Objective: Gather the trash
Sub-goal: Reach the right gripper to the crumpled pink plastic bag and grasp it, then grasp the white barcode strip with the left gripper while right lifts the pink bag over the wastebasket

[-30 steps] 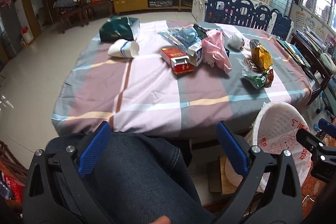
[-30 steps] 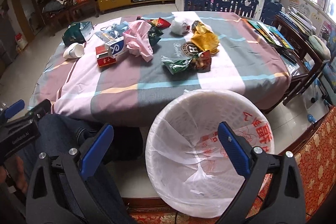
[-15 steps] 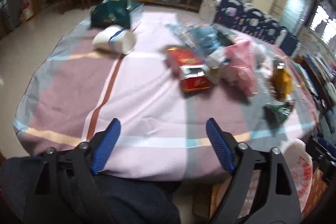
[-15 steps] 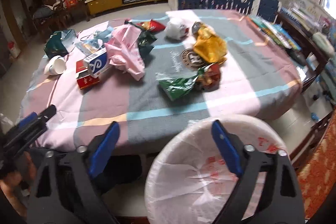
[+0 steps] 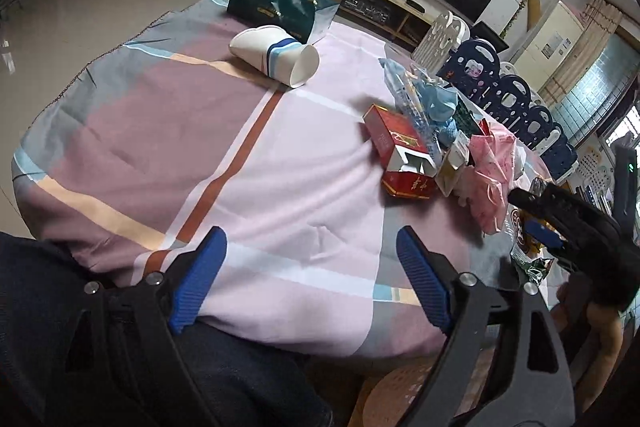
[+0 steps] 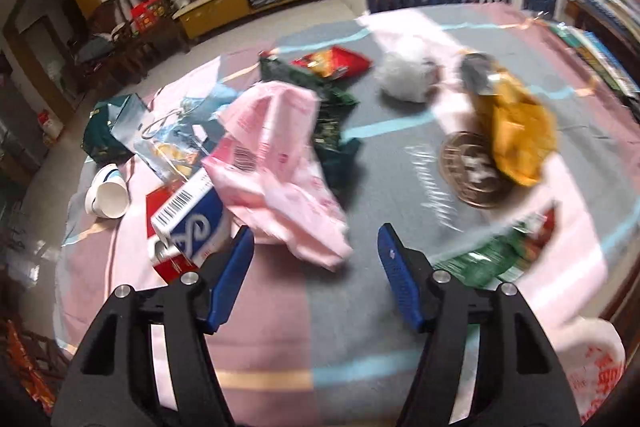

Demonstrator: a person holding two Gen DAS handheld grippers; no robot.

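Clearly, your left tongs (image 5: 310, 241) stood wide open with nothing between the blue pads, hanging over the near edge of the table (image 5: 224, 131) and its striped cloth. Nothing touched them. The trash lay well beyond: a white paper cup (image 5: 276, 55) on its side to the far left, a dark green bag (image 5: 276, 7) just behind it, and a red carton (image 5: 402, 157) ahead and to the right, touching a heap of blue plastic wrappers (image 5: 424, 103) and a pink plastic bag (image 5: 494, 173).

Your right tongs (image 6: 314, 237) were partly open and closing, their pads empty. The pink plastic bag (image 6: 280, 163) lay just ahead of them, its lower end reaching down between the two tips in this view without touching either pad. A blue-and-white box (image 6: 192, 219) sat just left of the left tip, resting on the red carton (image 6: 170, 265). Further right lay a round brown lid (image 6: 474, 167) under a yellow wrapper (image 6: 518, 131), with a green snack packet (image 6: 492, 259) close by the right finger. A white crumpled ball (image 6: 406, 77) sat farther back. The right view was blurred.
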